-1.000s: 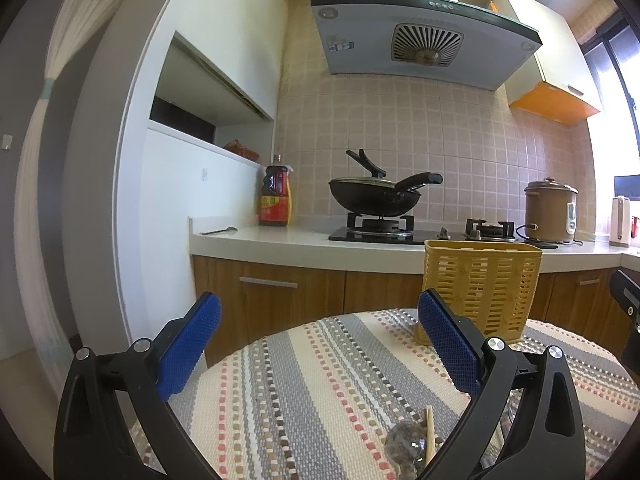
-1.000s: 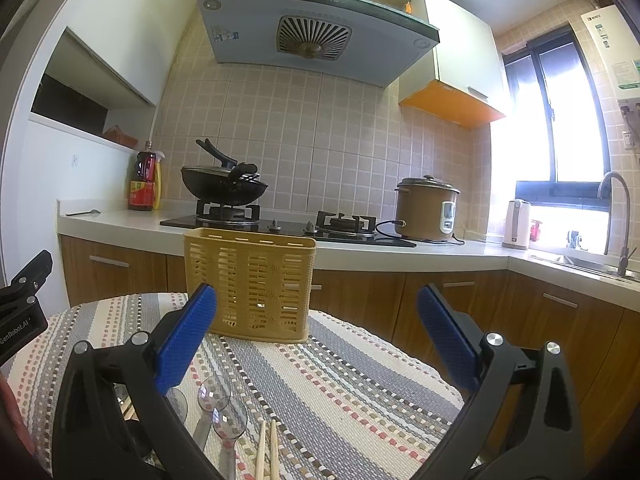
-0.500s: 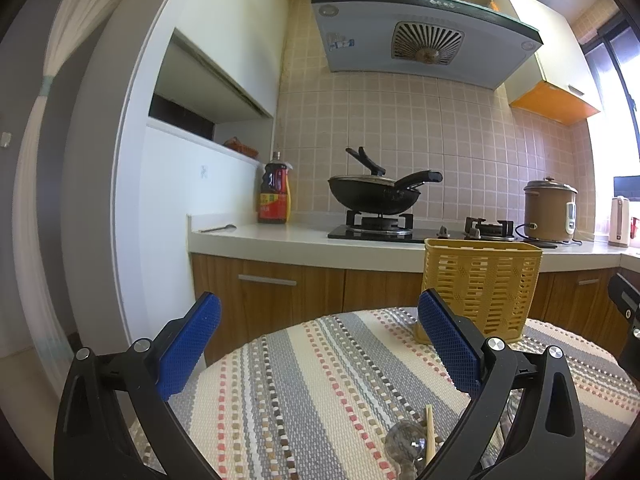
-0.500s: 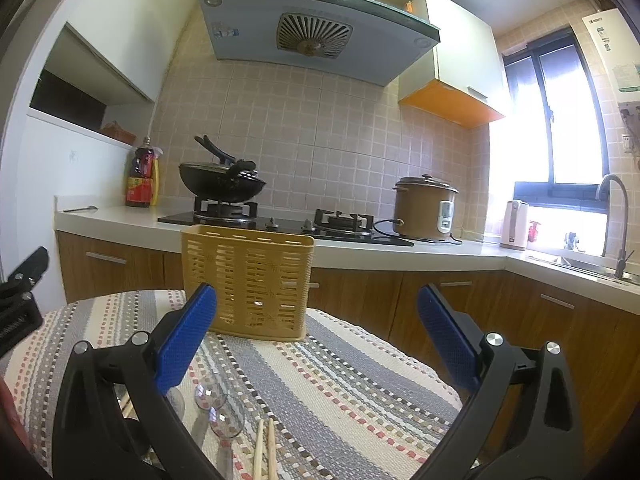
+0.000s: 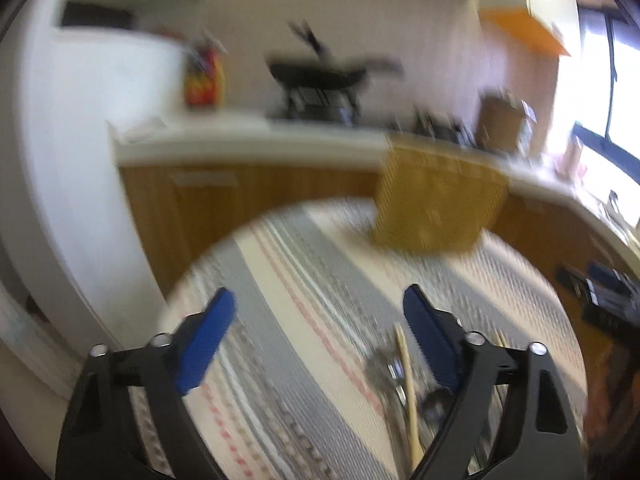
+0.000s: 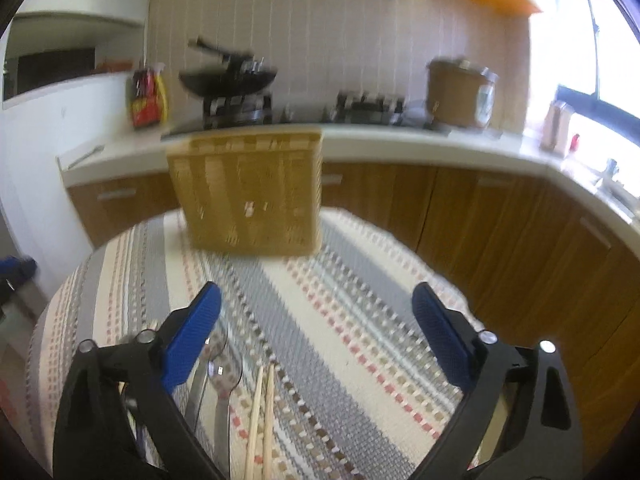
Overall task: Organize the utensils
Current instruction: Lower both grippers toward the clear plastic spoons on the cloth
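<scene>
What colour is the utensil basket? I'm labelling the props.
Mustard yellow basket, clearest in the right wrist view.

yellow basket (striped tablecloth)

No words or numbers are showing clearly enough to read. Both pictures are looking smeared and shaky. The red and yellow label on the bottle on the counter is showing some marks, but they are blurring into streaks and no letter is coming out. The front panel of the brown cooker is looking like a pale patch only.
</scene>
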The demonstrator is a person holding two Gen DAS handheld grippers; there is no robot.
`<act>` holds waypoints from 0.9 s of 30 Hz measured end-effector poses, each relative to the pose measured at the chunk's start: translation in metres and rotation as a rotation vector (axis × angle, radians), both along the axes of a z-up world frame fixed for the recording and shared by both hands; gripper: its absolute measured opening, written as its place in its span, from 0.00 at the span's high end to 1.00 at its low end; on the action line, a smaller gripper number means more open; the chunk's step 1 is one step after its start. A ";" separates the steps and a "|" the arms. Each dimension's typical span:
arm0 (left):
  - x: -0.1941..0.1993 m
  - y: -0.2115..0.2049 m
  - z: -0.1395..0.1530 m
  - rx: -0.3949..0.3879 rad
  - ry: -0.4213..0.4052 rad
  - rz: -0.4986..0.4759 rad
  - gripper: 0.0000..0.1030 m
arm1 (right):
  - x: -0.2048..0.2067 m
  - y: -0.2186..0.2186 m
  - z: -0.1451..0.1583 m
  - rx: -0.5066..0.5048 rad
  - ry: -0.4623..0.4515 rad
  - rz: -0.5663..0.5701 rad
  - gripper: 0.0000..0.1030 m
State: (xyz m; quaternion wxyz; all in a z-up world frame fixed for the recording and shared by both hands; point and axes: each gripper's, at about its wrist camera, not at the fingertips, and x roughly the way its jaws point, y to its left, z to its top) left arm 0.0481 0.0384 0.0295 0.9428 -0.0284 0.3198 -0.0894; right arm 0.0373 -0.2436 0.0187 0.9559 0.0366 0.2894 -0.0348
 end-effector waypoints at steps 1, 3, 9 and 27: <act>0.005 -0.003 -0.007 -0.005 0.049 -0.029 0.30 | 0.005 0.000 -0.003 0.004 0.041 0.014 0.21; 0.013 -0.011 -0.024 -0.007 0.165 -0.102 0.35 | 0.012 0.001 -0.010 0.002 0.112 0.046 0.29; 0.019 -0.033 -0.053 0.016 0.264 -0.185 0.47 | 0.026 0.002 -0.030 0.025 0.298 0.128 0.62; 0.069 -0.058 -0.092 0.013 0.451 -0.182 0.65 | 0.051 0.017 -0.046 0.117 0.492 0.267 0.63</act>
